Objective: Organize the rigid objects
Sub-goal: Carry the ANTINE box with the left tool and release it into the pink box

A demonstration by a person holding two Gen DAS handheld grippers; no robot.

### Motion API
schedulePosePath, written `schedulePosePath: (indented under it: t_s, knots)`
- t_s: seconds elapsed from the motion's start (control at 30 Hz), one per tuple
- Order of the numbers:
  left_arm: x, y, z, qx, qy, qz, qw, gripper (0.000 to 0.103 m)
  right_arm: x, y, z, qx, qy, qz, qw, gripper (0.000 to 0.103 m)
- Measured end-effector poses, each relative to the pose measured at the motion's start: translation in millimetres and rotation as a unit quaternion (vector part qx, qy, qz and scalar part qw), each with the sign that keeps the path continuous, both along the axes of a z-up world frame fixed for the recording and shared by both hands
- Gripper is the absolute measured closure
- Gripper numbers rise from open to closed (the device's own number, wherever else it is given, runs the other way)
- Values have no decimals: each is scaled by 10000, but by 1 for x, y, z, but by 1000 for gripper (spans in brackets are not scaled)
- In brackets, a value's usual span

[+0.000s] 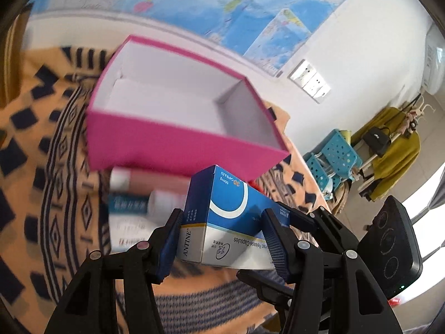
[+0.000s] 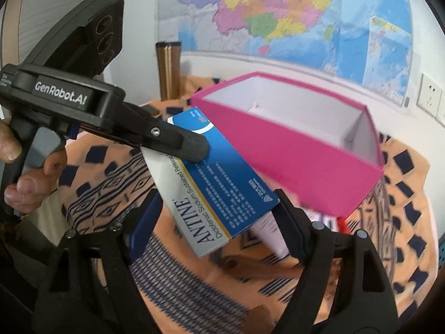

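Note:
A blue and white medicine box marked ANTINE is lifted off the cloth, with my left gripper shut on it and a pad on each side. From the right wrist view the same medicine box slants toward me, and one of the left gripper's fingers lies across its blue face. Its near end sits between the spread fingers of my right gripper, which looks open. Just behind it stands a pink box with a bare white inside. The pink box is a little to the right in that view.
On the orange patterned cloth in front of the pink box lie a pink tube, a teal carton and other small packages. A hand grips the left gripper's handle. A wooden post stands behind; blue stools stand beyond the table's right edge.

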State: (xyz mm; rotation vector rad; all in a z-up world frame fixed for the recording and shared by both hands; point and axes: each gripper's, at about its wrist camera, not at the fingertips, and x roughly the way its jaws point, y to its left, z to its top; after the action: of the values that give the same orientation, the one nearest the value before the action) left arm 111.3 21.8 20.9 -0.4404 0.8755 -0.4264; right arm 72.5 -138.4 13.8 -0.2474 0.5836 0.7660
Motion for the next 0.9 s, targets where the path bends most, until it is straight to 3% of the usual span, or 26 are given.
schedulePosePath:
  t_s: [0.7, 0.9]
  knots:
    - [62, -18, 58, 346, -578, -102, 9977, 44, 66, -19, 49, 238, -420, -293, 9984, 23]
    - [86, -16, 63, 403, -616, -53, 9973, 44, 95, -17, 55, 225, -418, -305, 9984, 23]
